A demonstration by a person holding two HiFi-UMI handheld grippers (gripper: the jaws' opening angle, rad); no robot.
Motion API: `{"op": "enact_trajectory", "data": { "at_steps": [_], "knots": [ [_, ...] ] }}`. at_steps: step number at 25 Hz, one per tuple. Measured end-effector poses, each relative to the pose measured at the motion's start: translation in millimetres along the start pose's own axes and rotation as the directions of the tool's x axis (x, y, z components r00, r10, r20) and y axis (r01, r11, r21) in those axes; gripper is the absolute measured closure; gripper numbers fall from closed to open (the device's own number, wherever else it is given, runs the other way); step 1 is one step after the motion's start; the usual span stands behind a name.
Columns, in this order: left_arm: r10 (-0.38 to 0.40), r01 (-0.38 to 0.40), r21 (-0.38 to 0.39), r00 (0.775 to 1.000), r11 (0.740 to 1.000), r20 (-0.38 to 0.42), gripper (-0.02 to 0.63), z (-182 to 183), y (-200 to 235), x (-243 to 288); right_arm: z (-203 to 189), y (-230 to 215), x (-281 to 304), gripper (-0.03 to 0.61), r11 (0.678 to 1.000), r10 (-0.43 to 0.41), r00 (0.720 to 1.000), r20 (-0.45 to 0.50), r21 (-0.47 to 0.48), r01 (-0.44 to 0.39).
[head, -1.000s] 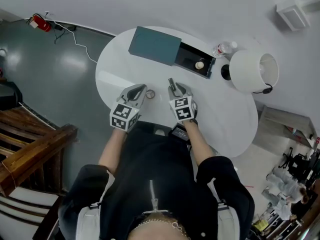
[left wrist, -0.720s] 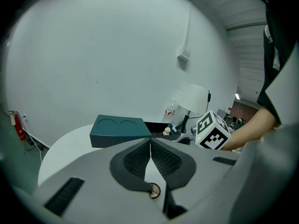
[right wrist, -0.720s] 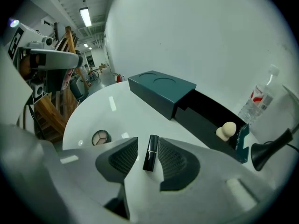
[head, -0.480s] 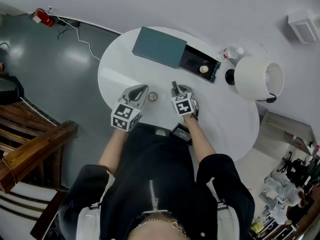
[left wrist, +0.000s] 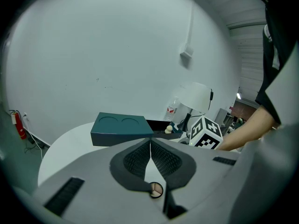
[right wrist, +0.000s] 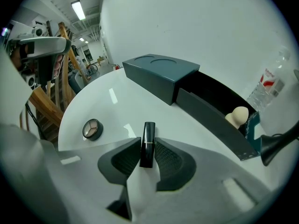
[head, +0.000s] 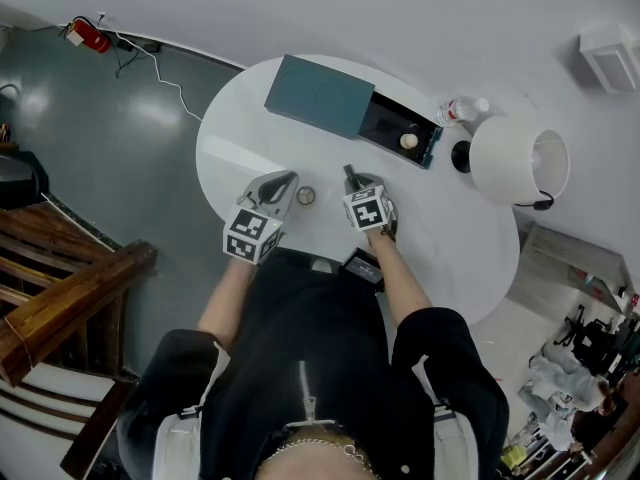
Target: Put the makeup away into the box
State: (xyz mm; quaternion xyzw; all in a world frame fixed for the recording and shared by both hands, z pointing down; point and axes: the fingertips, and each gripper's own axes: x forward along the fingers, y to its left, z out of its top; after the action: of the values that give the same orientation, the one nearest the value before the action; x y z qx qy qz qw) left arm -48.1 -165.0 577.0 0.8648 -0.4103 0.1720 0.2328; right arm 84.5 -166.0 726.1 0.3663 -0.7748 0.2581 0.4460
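Observation:
A black lipstick (right wrist: 147,143) lies on the white round table (head: 250,148), its cap end toward the box. My right gripper (right wrist: 147,147) points steeply down over it, its jaws closing with both pads against the lipstick's sides; in the head view this gripper (head: 347,174) is at the table's middle. A small round eyeshadow compact (head: 306,196) sits between the two grippers. My left gripper (head: 284,181) is shut and empty, just left of the compact (left wrist: 155,189). The teal box (head: 320,95) stands at the far edge, its black drawer (head: 390,120) pulled out with a beige sponge (head: 408,141) inside.
A white lamp (head: 520,158) and a clear water bottle (head: 462,108) stand right of the drawer. A dark flat object (head: 362,265) lies at the near table edge by the person's body. A wooden stair rail (head: 60,298) is on the left.
My right gripper has sunk onto the table and its jaws have narrowed around the lipstick. The left gripper has stayed where it was.

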Motion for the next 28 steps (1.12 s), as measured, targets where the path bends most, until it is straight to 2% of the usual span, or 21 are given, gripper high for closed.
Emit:
{"op": "enact_trajectory", "data": {
  "at_steps": [12,20,28],
  "knots": [
    [-0.012,0.012,0.007,1.000,1.000,0.000,0.600,3.4,-2.5,2.6,8.1,-4.9,-11.8,0.494,0.999,0.029,0.999,0.030,-0.028,-0.028],
    [-0.038,0.038,0.023,0.999,0.999,-0.006,0.600,6.7,-10.8,12.3,21.7,-34.9,-42.1,0.494,0.998,-0.018,0.996,0.082,-0.051,0.022],
    [-0.070,0.070,0.040,0.998,0.997,-0.006,0.600,13.6,-19.1,21.5,50.1,-62.4,-71.6,0.494,0.998,-0.063,0.987,0.148,-0.006,0.065]
  ]
}}
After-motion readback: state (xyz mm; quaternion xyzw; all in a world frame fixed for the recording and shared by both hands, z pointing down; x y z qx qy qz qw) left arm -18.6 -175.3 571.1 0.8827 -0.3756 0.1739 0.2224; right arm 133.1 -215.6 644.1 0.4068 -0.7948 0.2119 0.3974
